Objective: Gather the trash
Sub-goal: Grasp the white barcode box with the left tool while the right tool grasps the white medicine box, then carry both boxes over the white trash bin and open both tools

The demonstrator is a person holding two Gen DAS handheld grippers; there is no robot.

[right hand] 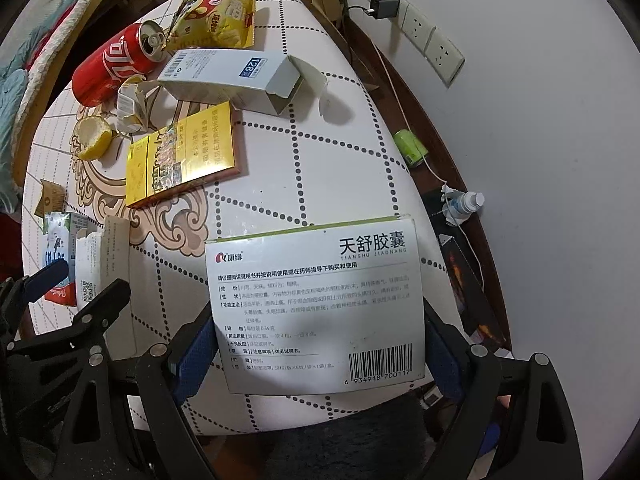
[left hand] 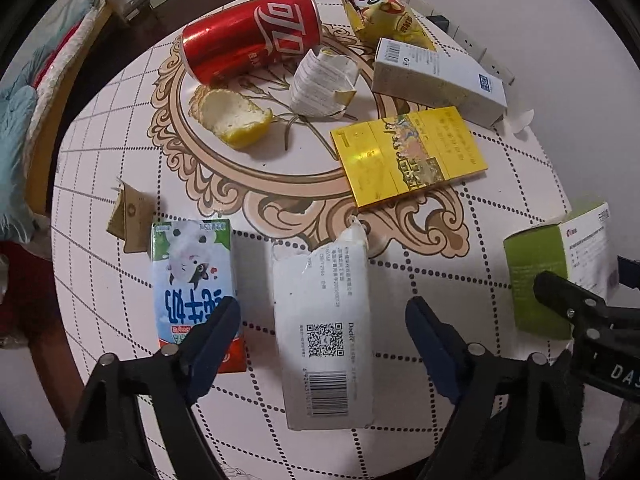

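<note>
Trash lies scattered on a round patterned table [left hand: 500,208]. My left gripper [left hand: 322,320] points down, open, straddling a torn white carton [left hand: 324,312] with a QR code; a gap shows on each side of it. A milk carton [left hand: 192,276] lies just left of its left finger. My right gripper [right hand: 320,344] is shut on a green-and-white medicine box [right hand: 316,300] at the table's near edge, both blue pads [right hand: 196,344] against its sides. That medicine box [left hand: 536,276] and a right finger also show at the right in the left wrist view.
Farther back lie a red cola can [left hand: 252,36], lemon peel [left hand: 236,120], crumpled paper [left hand: 320,84], a yellow cigarette box [left hand: 408,156], an open white box [left hand: 436,80], a yellow snack bag [left hand: 380,12] and a brown scrap [left hand: 132,220]. The wall [right hand: 520,120] with sockets stands right.
</note>
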